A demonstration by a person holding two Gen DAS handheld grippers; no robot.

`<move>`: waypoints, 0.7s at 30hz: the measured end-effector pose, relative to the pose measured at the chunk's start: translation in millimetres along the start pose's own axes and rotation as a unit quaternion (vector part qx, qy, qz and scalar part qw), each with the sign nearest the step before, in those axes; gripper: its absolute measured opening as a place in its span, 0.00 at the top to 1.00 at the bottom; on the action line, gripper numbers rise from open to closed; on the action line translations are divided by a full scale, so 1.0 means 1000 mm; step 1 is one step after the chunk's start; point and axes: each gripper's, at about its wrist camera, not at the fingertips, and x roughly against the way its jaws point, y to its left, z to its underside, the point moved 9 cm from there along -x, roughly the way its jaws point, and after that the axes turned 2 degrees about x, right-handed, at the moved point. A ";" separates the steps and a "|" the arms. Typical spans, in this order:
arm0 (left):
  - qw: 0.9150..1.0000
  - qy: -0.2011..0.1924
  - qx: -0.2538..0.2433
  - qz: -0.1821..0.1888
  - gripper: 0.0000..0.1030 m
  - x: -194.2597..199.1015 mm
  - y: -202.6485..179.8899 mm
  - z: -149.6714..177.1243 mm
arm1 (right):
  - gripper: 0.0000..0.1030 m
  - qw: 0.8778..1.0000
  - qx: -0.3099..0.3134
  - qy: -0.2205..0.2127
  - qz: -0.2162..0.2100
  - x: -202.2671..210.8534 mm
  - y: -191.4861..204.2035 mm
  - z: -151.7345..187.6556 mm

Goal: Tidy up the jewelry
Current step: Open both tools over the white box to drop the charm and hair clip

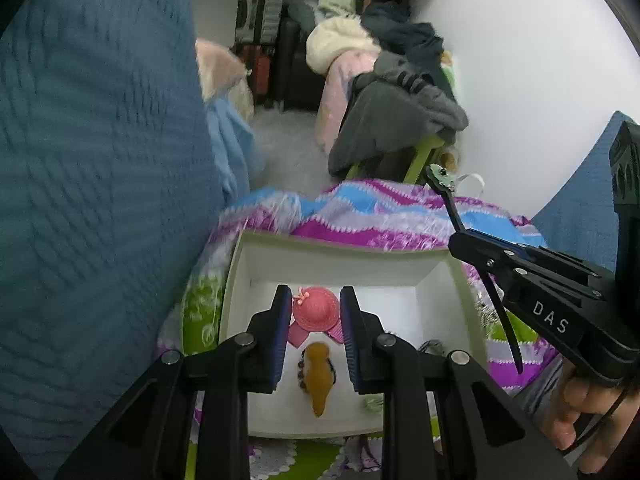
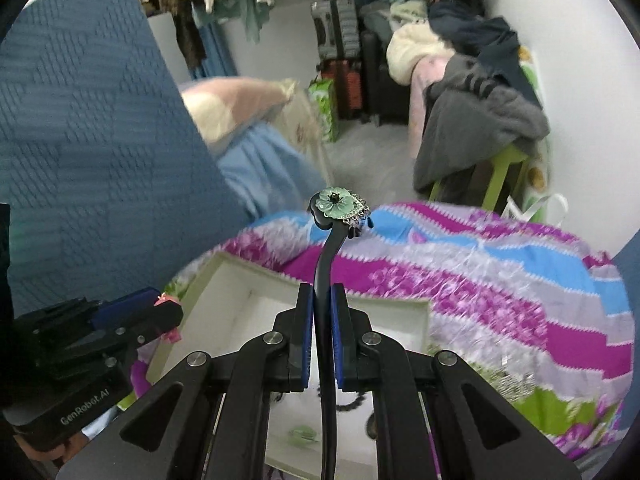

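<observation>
Two views share one white box (image 1: 240, 280) lying on a striped purple, blue and white blanket (image 1: 380, 216), yet each shows things the other hides.

From the left wrist, the left tongs (image 1: 315, 336) hang over the box, partly parted, with a pink hat-shaped clip (image 1: 315, 308) between the blue pads (image 1: 282, 332). Whether the pads press on it cannot be told from here. Below it, on the box floor, lies a mustard-yellow felt piece (image 1: 319, 376). To the right in this view the right tongs (image 1: 460, 240) reach in, a hand (image 1: 580, 408) under their handle, with a black hair stick (image 1: 452, 204) slanting up from them.

From the right wrist, the right tongs (image 2: 322, 332) are clamped narrowly on that stick, and only here is its head clear: a pale green flower (image 2: 335, 202) with small silver dangles, held above the blanket beyond the box's far wall. A green bit (image 2: 303, 436) and a dark beaded loop (image 2: 354, 400) lie in the box beneath. The hat clip is just a pink sliver (image 2: 162, 300) at the left tongs' tip (image 2: 160, 312).
</observation>
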 end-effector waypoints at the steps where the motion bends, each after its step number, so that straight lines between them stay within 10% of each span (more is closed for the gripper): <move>1: 1.000 0.005 0.004 0.000 0.77 -0.005 0.004 0.005 | 0.94 1.000 0.002 0.004 0.003 -0.005 0.001 0.003; 18: 0.999 0.033 0.033 -0.003 0.76 -0.042 0.021 0.040 | 0.93 0.998 0.002 0.061 -0.021 -0.050 0.007 0.043; 21: 0.999 0.021 0.034 0.008 0.75 -0.033 0.016 0.036 | 0.80 0.998 0.004 0.056 -0.027 -0.041 0.005 0.037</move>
